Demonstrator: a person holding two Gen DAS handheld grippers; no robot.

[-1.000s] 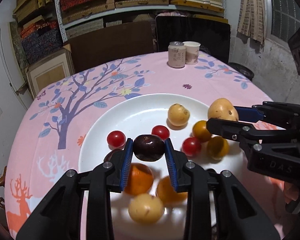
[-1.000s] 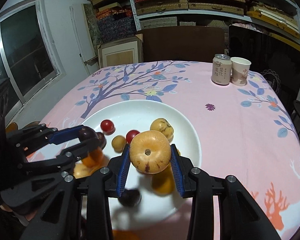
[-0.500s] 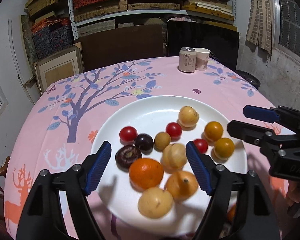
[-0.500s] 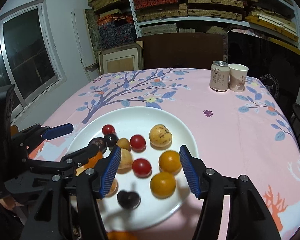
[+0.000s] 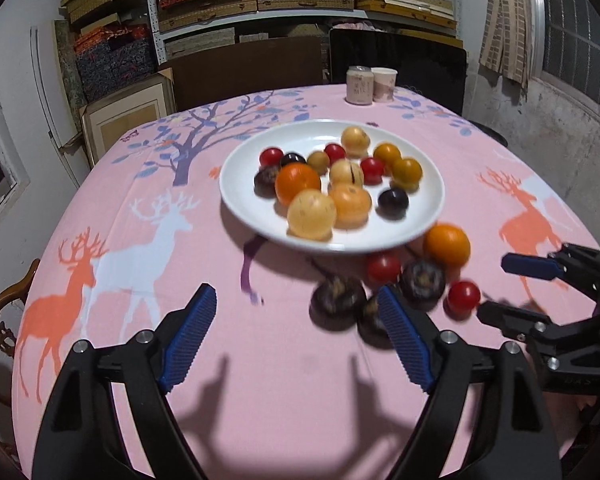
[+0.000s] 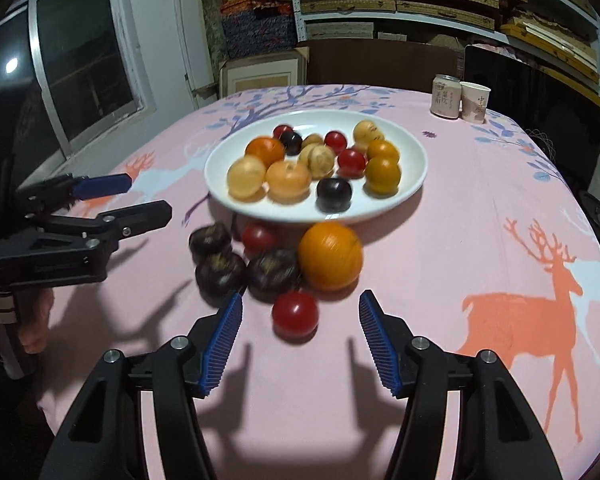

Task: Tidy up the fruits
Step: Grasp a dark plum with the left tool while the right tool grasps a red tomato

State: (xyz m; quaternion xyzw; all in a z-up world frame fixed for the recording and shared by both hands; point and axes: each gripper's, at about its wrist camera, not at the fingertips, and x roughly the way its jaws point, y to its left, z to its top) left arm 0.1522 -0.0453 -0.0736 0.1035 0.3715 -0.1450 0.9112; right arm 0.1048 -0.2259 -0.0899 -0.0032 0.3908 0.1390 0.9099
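Both grippers pulled back from plate [image 5: 236,192]; left gripper [image 5: 296,336], right gripper [image 6: 300,336] fingers wide apart, holding nothing.

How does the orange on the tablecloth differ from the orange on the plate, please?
The loose orange lies on the tablecloth just outside the plate, beside dark fruit; the plated orange sits among yellow fruit. The loose one is nearer both grippers. Both are round, bright orange, ungripped.

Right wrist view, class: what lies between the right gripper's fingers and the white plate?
In the right wrist view, loose fruit lies between the right gripper and the white plate: a red tomato, an orange and dark plums.
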